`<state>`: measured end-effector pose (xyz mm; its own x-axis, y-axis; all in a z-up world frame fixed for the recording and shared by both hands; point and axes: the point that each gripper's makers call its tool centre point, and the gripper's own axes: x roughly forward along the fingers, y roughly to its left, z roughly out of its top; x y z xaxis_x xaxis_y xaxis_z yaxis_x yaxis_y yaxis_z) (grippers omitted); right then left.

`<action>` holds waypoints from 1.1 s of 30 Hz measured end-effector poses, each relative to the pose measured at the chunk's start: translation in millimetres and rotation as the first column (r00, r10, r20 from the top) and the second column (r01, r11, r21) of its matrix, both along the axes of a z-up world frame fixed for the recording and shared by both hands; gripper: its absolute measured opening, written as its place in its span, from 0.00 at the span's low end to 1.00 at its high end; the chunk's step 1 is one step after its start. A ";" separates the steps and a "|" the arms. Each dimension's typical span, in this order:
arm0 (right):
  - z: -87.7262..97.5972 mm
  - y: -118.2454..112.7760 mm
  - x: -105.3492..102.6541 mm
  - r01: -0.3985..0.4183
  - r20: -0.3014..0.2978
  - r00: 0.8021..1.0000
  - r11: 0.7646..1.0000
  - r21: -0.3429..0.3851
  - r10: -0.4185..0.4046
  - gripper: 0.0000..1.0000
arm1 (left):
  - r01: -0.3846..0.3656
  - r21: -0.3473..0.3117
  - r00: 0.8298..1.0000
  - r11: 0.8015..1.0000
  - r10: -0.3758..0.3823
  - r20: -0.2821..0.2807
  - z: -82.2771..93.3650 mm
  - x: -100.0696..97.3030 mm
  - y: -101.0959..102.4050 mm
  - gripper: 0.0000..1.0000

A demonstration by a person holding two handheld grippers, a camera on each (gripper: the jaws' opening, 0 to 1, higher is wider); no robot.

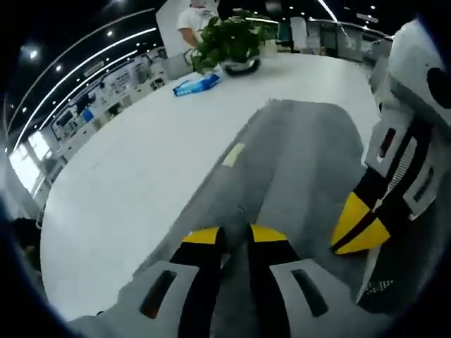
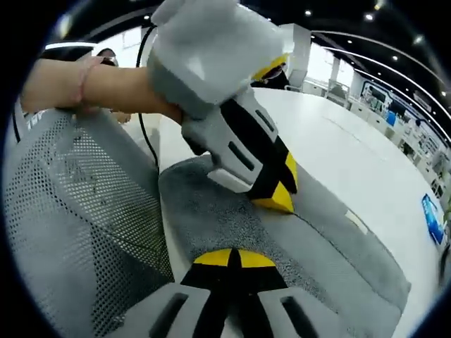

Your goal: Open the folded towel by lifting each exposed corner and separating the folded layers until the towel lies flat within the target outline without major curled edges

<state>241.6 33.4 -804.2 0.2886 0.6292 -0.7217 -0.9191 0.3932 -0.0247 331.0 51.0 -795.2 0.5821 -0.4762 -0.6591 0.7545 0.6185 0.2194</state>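
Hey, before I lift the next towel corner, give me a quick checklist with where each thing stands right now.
1. Left tongs closed on the towel: cannot tell; jaws nearly together at its edge.
2. Right tongs gripping the towel: cannot tell; jaws together on it.
3. Towel lying flat: not ok, a fold still runs along it.
4. Tag exposed: ok.
5. Table beside the towel free for spreading: ok.
6. Plant and blue packet away from the towel: ok.

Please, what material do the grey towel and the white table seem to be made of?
Towel: looks like soft terry or microfibre cloth, matte; its surface shows a fine nubby pile and a sewn label. Table: probably laminate or painted board, smooth, with faint sheen; which one is unclear.
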 end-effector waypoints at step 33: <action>-0.5 -73.9 54.8 0.318 0.017 0.948 0.946 -0.062 -0.317 0.00 | -0.026 0.113 0.995 0.993 0.036 -0.090 -4.0 -24.8 -8.4 0.02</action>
<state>296.4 -40.5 -804.7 0.4712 0.4575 -0.7541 -0.7465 0.6622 -0.0648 306.2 42.5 -799.2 0.5302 -0.3793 -0.7583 0.7554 0.6174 0.2193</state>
